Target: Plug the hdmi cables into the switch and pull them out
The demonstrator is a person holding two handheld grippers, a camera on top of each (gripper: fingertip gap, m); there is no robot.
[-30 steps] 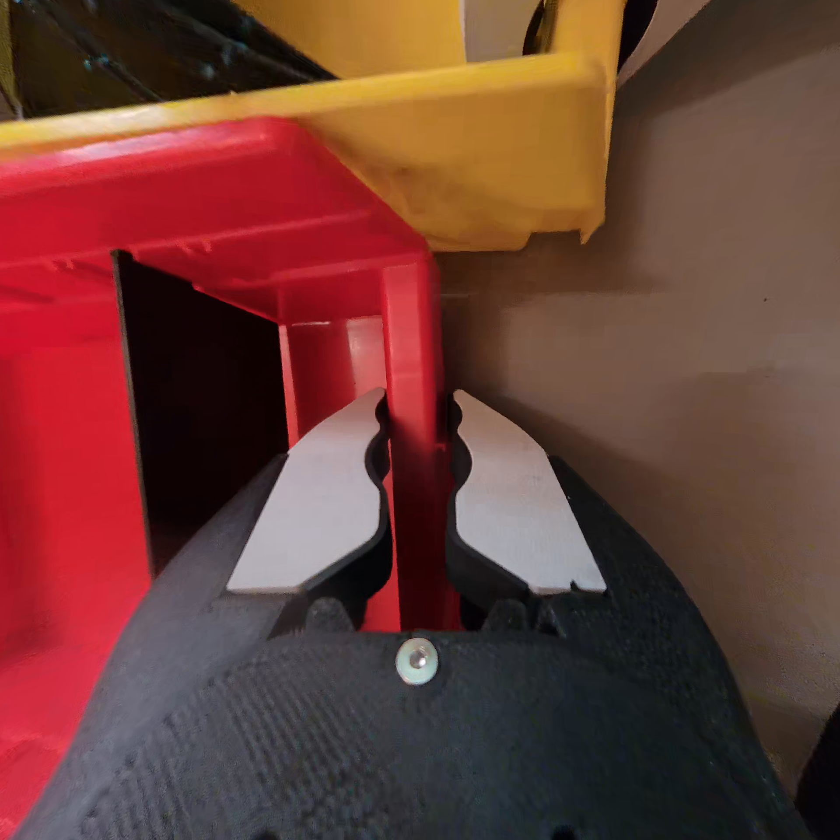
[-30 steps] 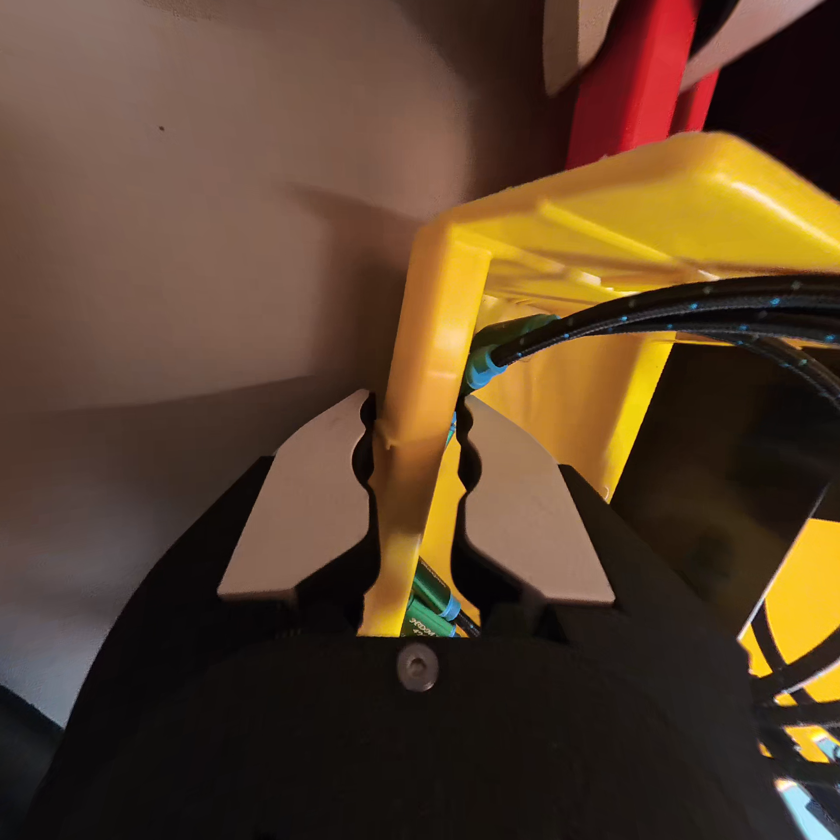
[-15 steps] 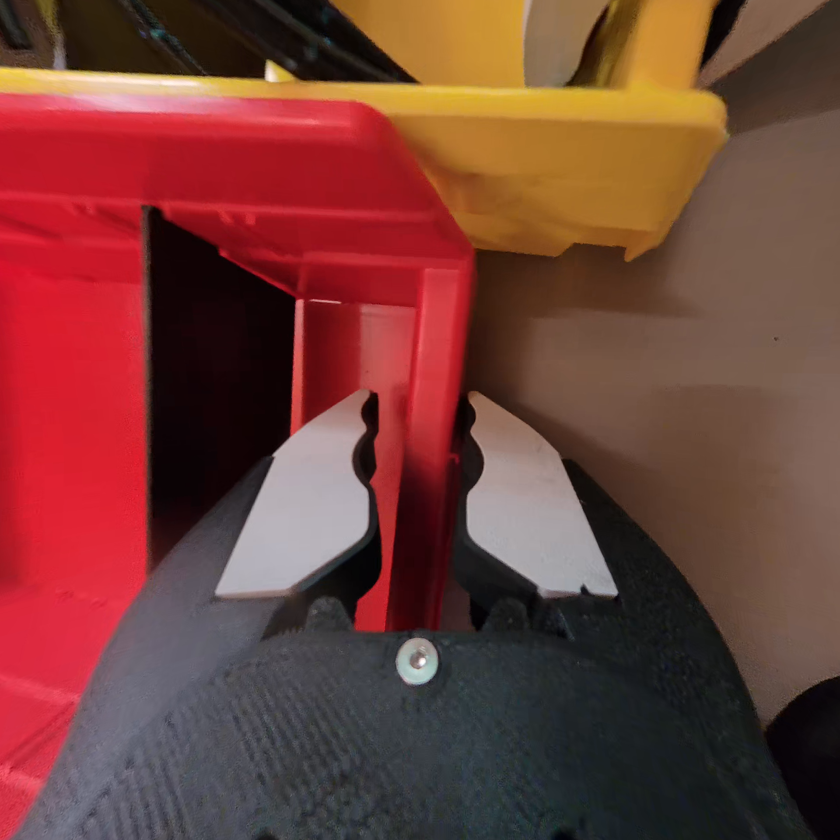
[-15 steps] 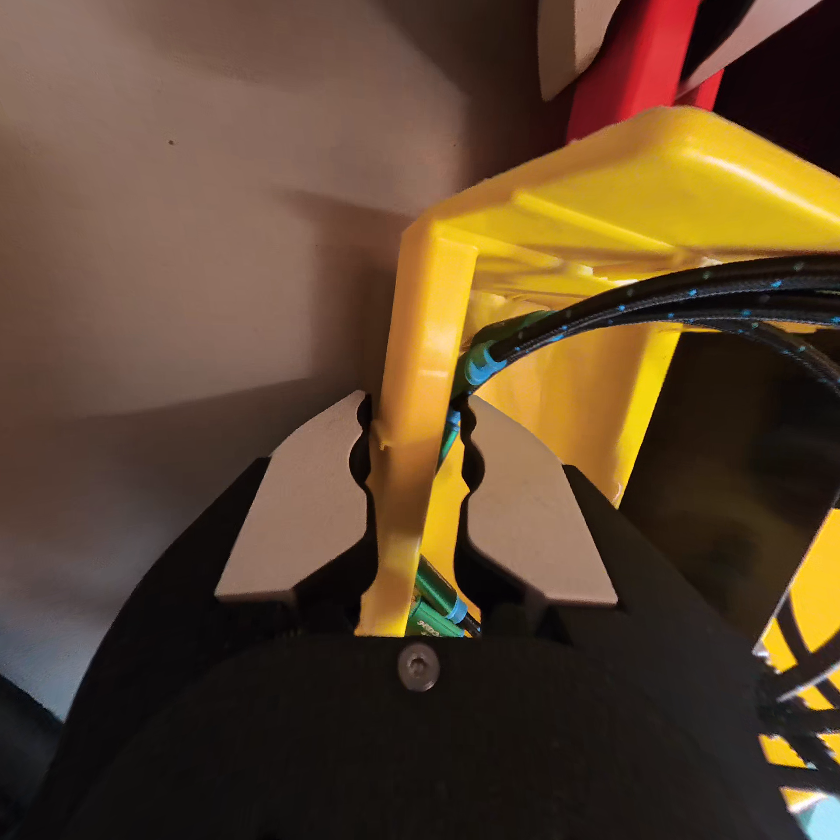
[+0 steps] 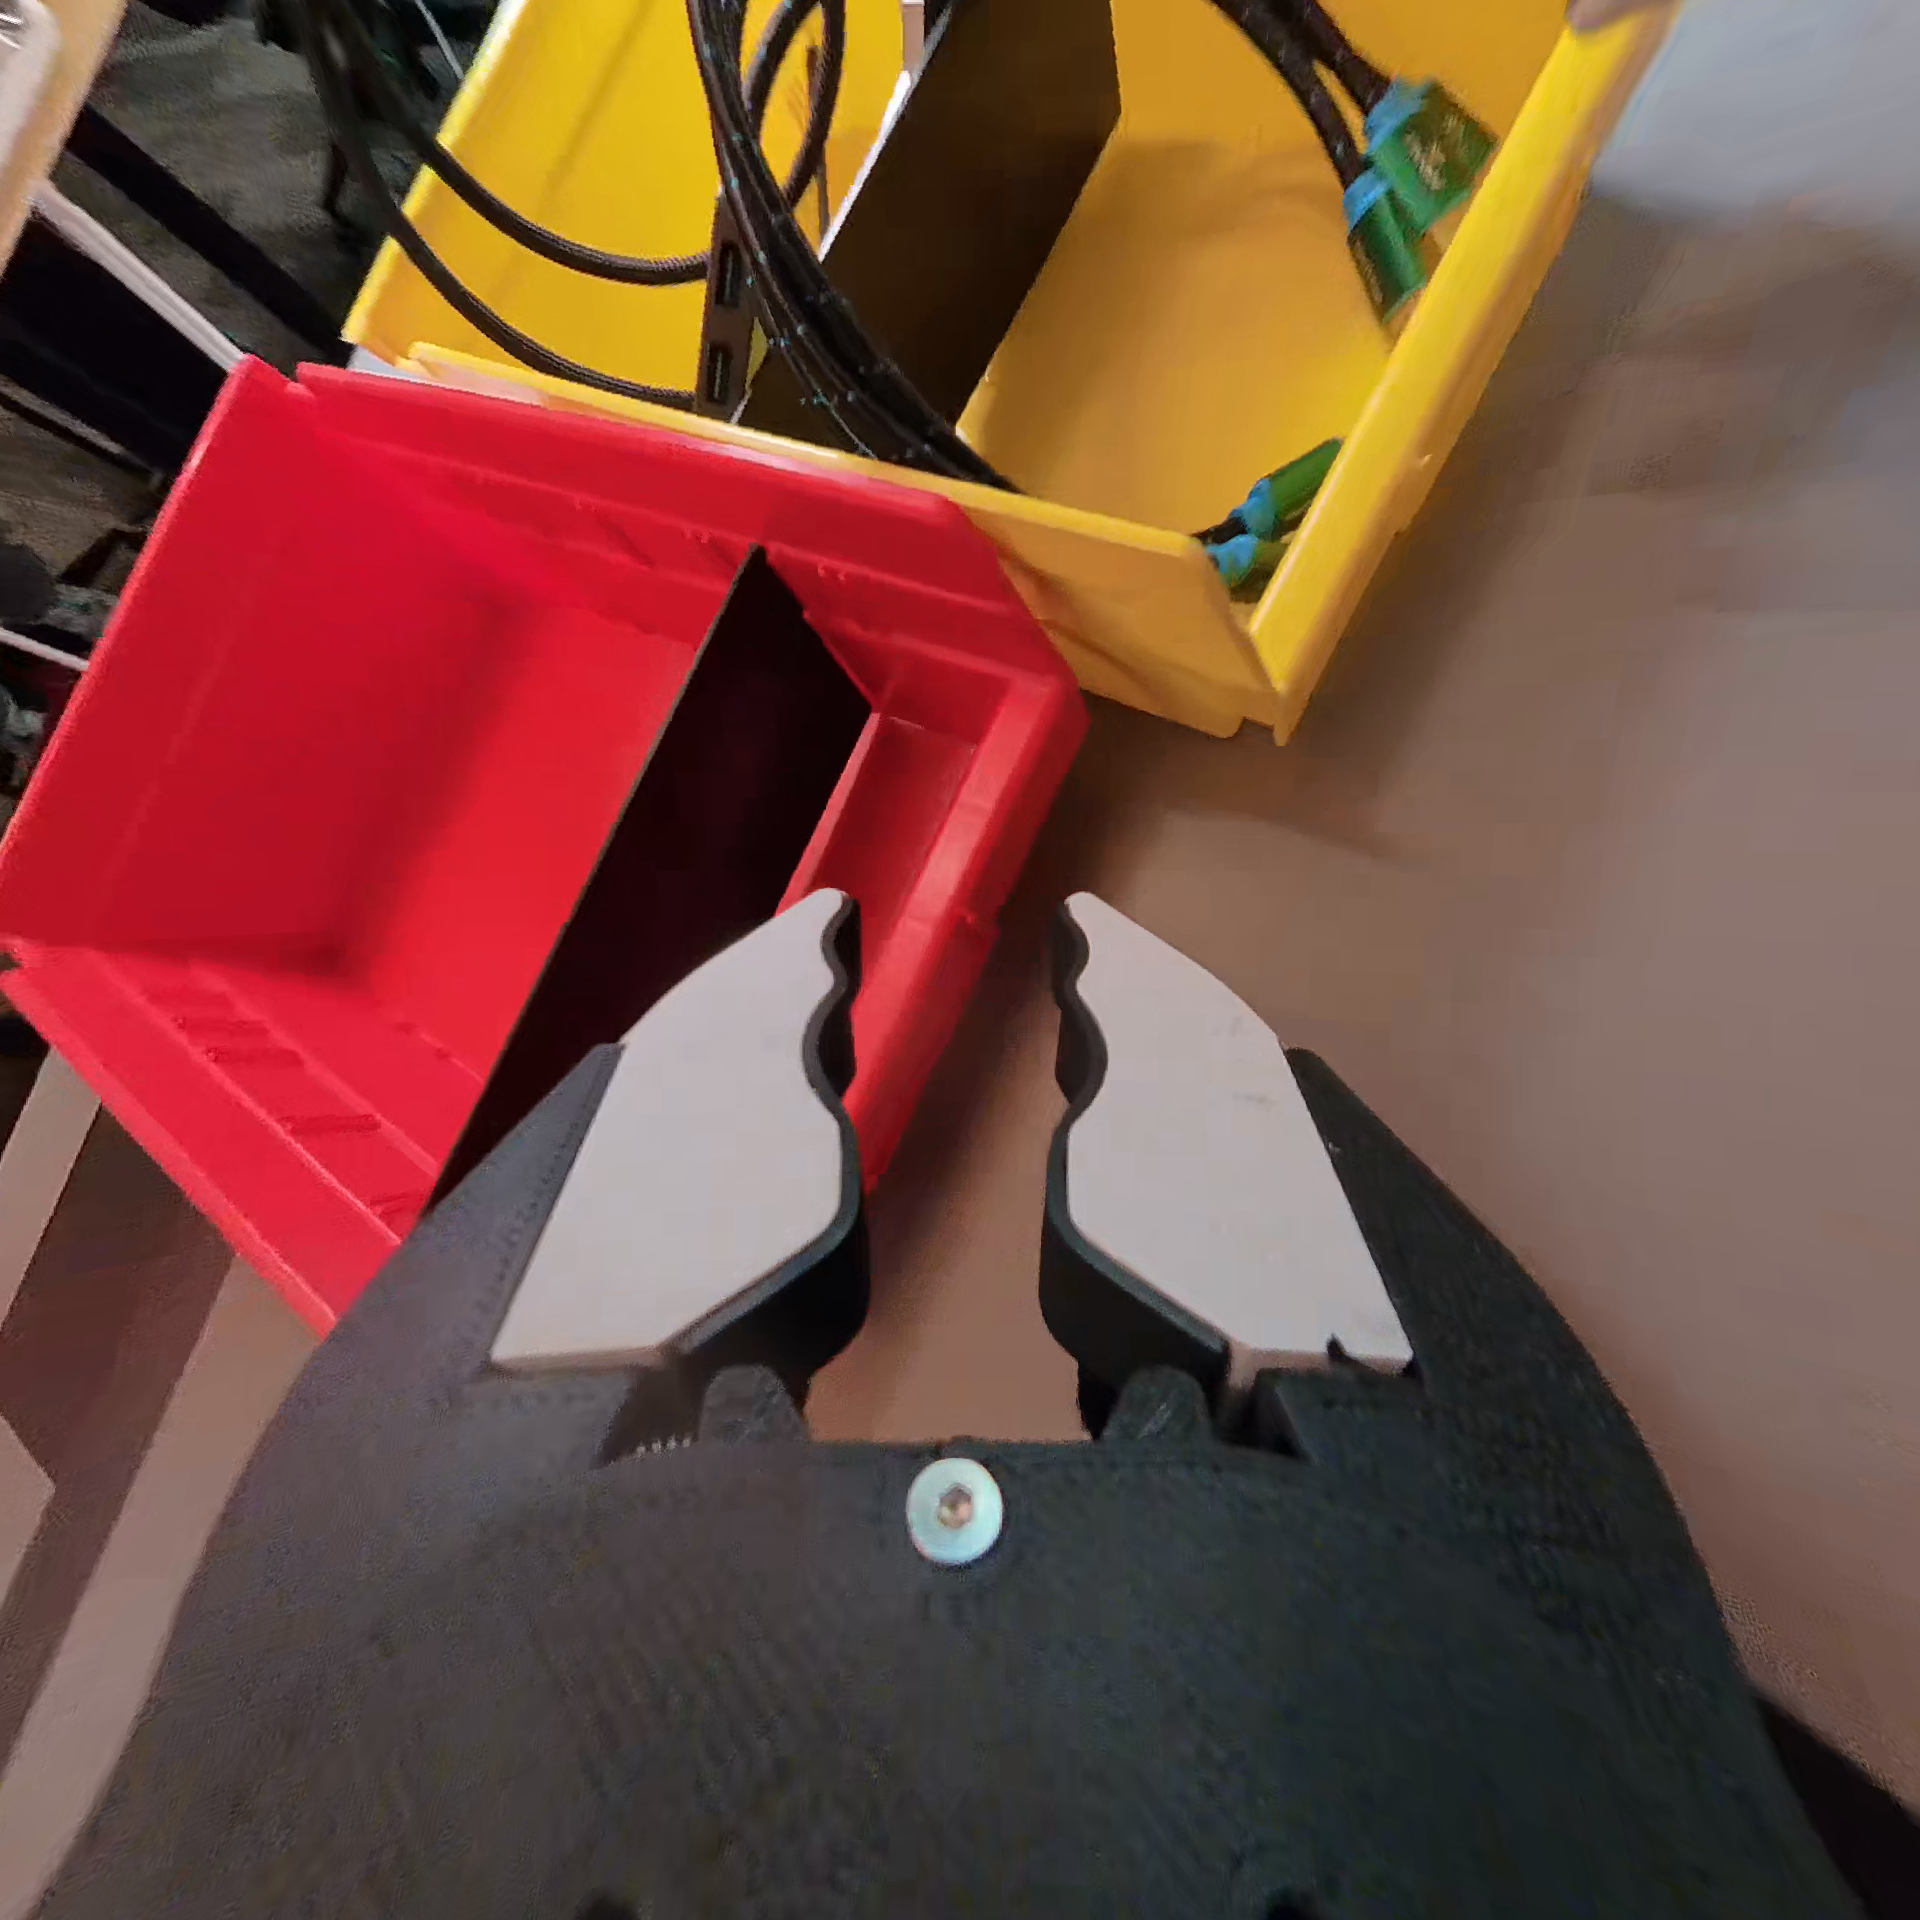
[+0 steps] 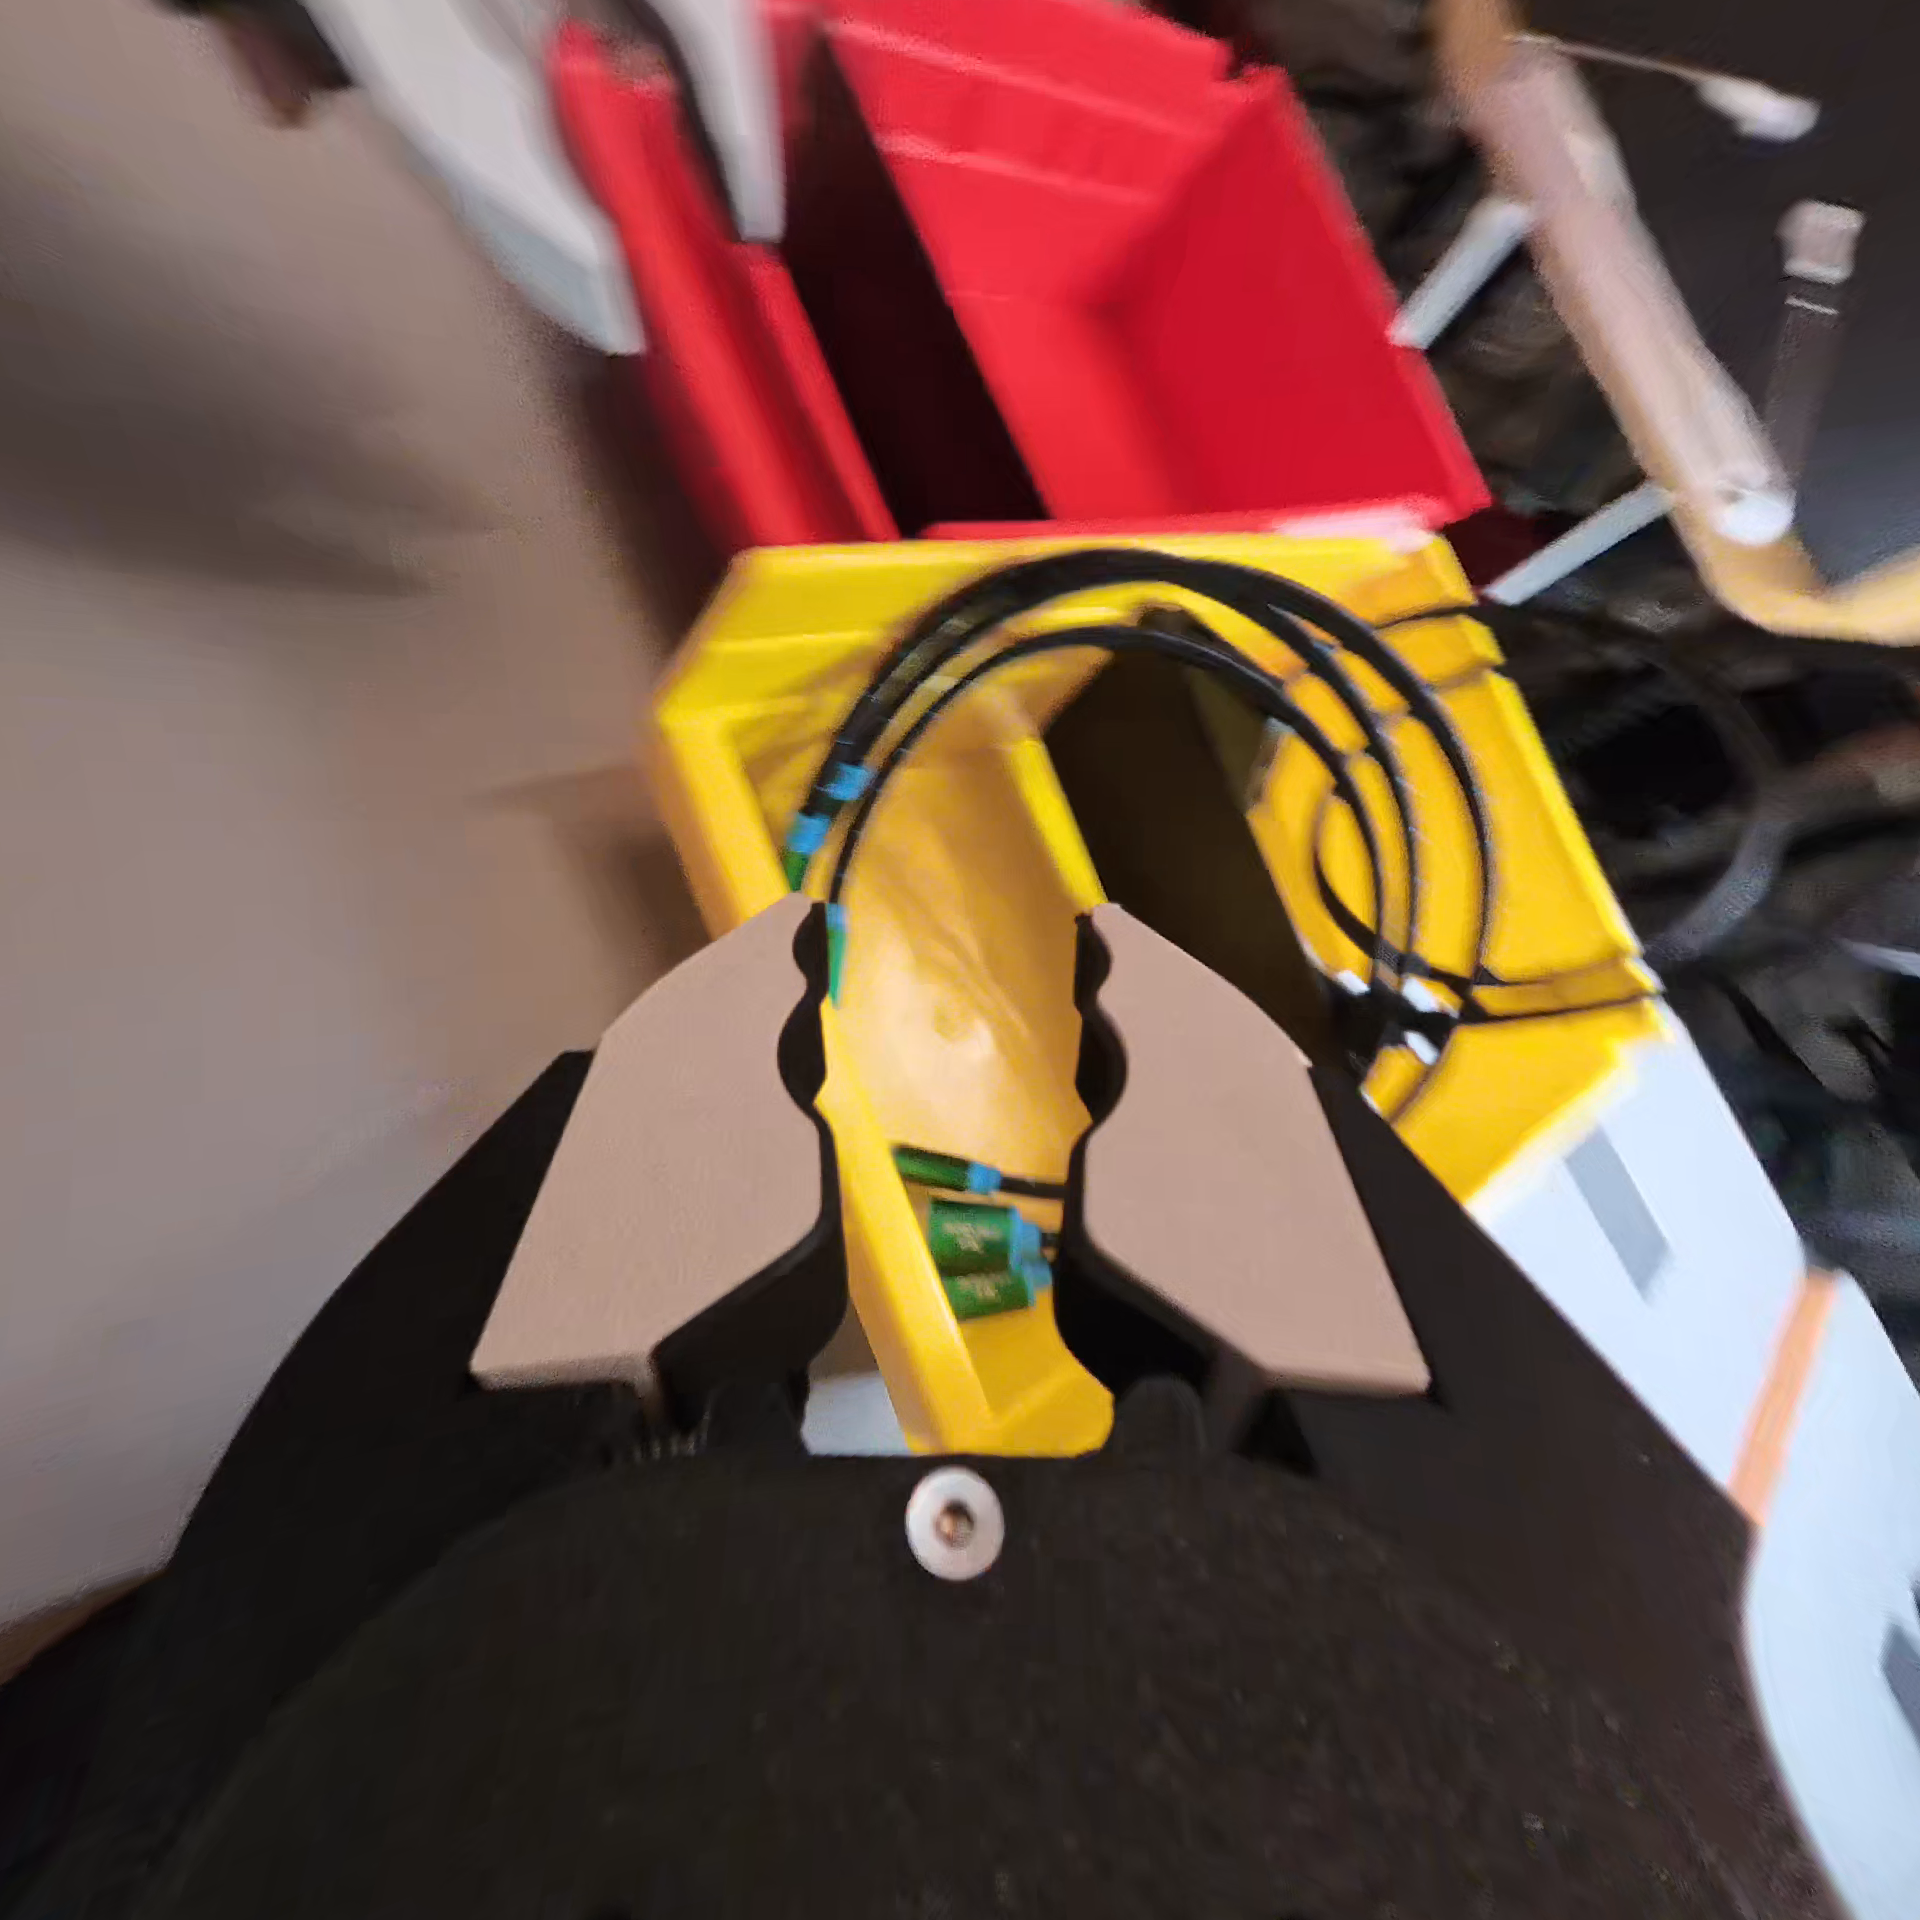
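Note:
A yellow bin (image 5: 1122, 613) holds black braided HDMI cables (image 5: 790, 291) with green plugs (image 5: 1423, 156) and a dark switch strip with ports (image 5: 722, 322). My left gripper (image 5: 951, 935) is open and empty, raised over the right wall of the red bin (image 5: 312, 790). My right gripper (image 6: 945, 925) is open and empty above the yellow bin (image 6: 1538, 914). That bin's left wall shows in the gap between my right fingers. Cables (image 6: 1143, 592) arc across it and green plugs (image 6: 971, 1236) lie near the front corner.
Each bin has a black divider (image 5: 727, 831) (image 6: 1143, 790). The red bin (image 6: 1195, 343) stands behind the yellow one. The brown table (image 5: 1507, 987) lies to the right of the bins. A white box (image 6: 1662, 1278) sits at the lower right. Dark clutter lies beyond the table edge.
Both grippers were shut on the bins' walls, left on the red, right on the yellow. Both have let go, opened and pulled back and up, so the bins' insides now show.

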